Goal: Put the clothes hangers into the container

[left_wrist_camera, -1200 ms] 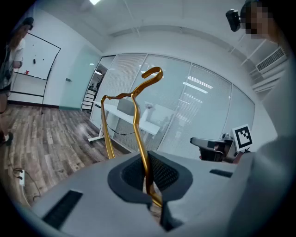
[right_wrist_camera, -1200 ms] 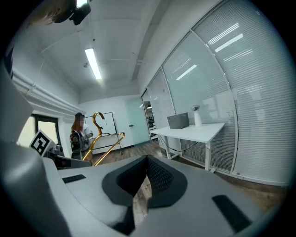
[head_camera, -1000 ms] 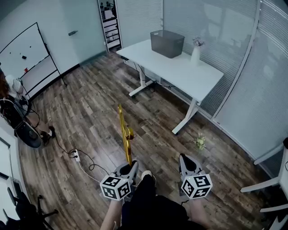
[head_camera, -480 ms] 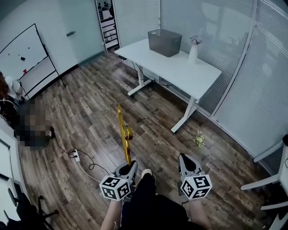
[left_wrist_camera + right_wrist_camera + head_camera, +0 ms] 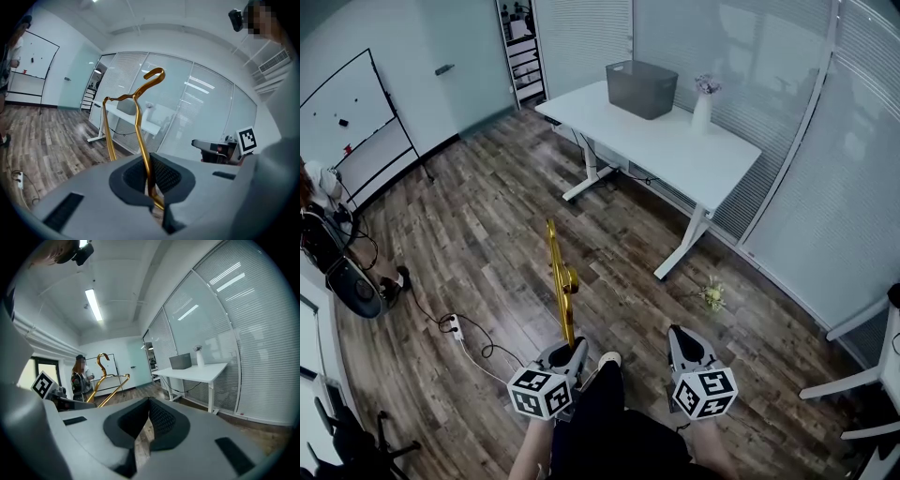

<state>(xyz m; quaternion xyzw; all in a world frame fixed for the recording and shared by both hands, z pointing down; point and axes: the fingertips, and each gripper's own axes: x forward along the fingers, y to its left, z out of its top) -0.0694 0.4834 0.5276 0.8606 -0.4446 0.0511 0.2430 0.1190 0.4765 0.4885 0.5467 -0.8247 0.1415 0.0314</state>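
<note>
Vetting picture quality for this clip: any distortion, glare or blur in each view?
Head view: even light, sharp, edges only mildly bent; the gold clothes hanger reads crisply. Left gripper view: heavy fisheye, dark corners, lamp reflections streaking the glass wall. Right gripper view: same fisheye, bright ceiling lamp.

White table [image 5: 694, 155] and grey container [image 5: 641, 89] a little further left in the head view than a second ago
</note>
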